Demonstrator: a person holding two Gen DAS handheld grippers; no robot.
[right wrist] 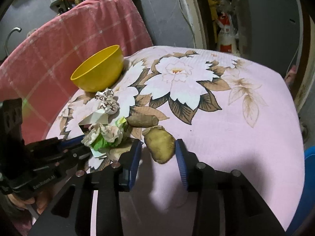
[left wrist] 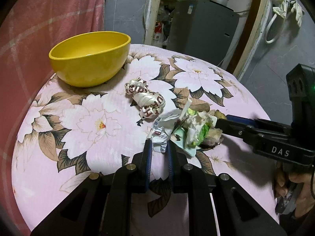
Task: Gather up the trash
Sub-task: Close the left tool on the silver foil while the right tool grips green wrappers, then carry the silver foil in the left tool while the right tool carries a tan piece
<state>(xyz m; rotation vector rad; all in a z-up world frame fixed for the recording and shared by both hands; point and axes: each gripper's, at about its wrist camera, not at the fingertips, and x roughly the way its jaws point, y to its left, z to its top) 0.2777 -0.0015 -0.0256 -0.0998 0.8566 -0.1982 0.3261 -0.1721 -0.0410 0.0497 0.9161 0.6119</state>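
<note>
Left gripper (left wrist: 159,147) first, low in the centre of its own view: the two blue-padded jaws are pinched on a crumpled white wrapper (left wrist: 161,135) with printed lettering, thin and creased, its lower edge caught between the pads. Just right of that sits the main litter pile (left wrist: 194,129): wadded tissue, a scrap of bright green, a stiff white card edge sticking up, all soft and ragged.

Over to the right gripper (right wrist: 159,151), bottom centre of its view: jaws standing apart, ribbed blue pads either side of a potato peel (right wrist: 160,145), tan, dull and leathery, slightly curled. The peel lies on the cloth between the pads, and they don't appear to press on it, though its right edge sits very close to the right pad. A second peel (right wrist: 142,121), darker and longer, lies just above it, touching the tissue heap.

Further out, toward the upper left, a curled ribbon (left wrist: 144,100), glossy cream with dark red letters, rests between pile and bowl. The yellow bowl (left wrist: 89,58) is smooth, round and deep, upper left of both views. Everything sits on the surface (right wrist: 246,133), covered in pink quilted cloth printed with big white flowers and brown leaves. Behind the bowl hangs a pink checked blanket (right wrist: 65,45), plush.
</note>
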